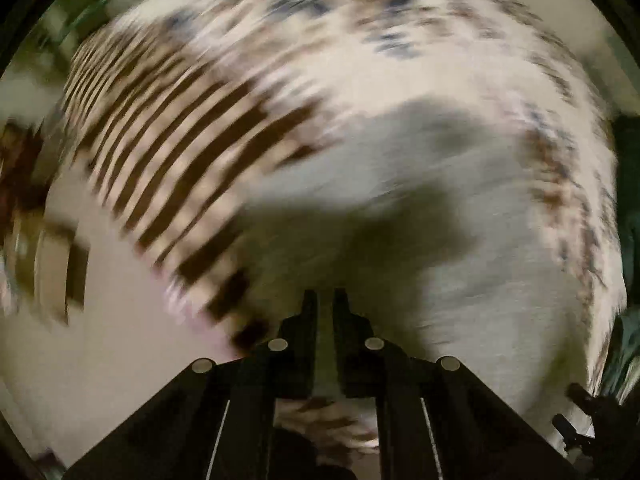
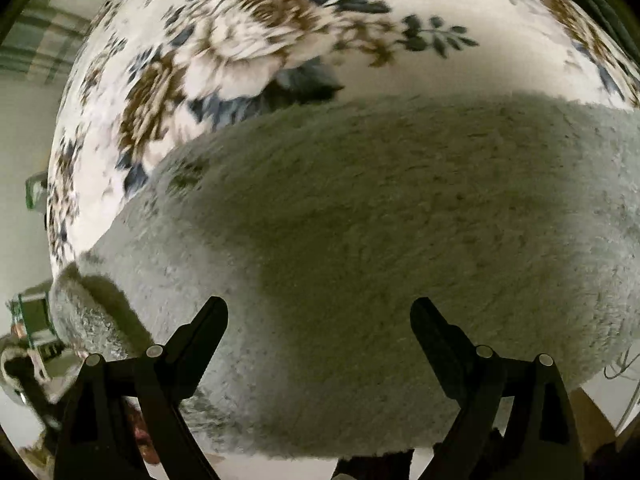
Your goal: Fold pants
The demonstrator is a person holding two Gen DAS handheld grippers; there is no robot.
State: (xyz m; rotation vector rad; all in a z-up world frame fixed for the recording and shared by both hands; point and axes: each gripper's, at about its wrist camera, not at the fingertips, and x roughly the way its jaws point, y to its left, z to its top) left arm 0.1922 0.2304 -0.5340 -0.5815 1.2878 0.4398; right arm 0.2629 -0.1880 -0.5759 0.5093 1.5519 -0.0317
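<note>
Beneath my right tool (image 2: 318, 312), jaws spread wide and empty, the fuzzy grey-white fleece pants (image 2: 360, 220) lie flat across the cream bedspread with blue-and-brown flowers (image 2: 248, 40). My left tool (image 1: 326, 300) is clenched nearly tight; whether it pinches fleece I cannot tell through the blur. I judge the fold goes best by gripping an edge squarely, lifting low, and laying it over evenly.

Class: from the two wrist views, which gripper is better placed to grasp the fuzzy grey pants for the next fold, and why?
Probably the right gripper: its fingers are spread wide with the pants directly between and ahead of them. The left gripper looks nearly closed, and its view is heavily blurred.
</note>
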